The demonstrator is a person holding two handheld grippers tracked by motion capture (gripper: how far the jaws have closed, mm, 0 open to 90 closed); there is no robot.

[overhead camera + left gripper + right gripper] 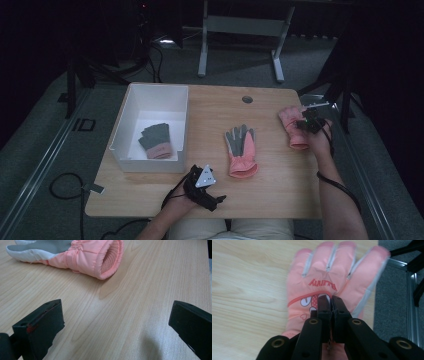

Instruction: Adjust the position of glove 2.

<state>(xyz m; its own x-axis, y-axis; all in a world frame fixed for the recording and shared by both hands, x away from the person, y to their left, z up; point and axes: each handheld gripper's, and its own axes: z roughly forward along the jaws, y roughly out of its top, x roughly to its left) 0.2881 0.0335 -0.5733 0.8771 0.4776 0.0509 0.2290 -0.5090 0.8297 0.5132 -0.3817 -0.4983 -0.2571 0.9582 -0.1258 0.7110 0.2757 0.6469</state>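
A pink glove (291, 125) (324, 272) lies back up, with a bunny print, near the table's right edge. My right gripper (307, 122) (331, 298) rests on it, its jaws pressed together on the fabric at the glove's back. A second glove (241, 150) (85, 255) lies palm up at the table's middle, grey palm and pink cuff. My left gripper (217, 200) (117, 315) is open near the front edge, its jaws wide apart and aimed at that cuff, a short way off it. A third glove (156, 141) lies in the white bin (150, 89).
The bin stands on the left part of the wooden table (280, 185). A round cable hole (247, 99) sits near the far edge. The right glove's fingers reach the table's right edge, with dark stand legs (412, 255) on the floor beyond.
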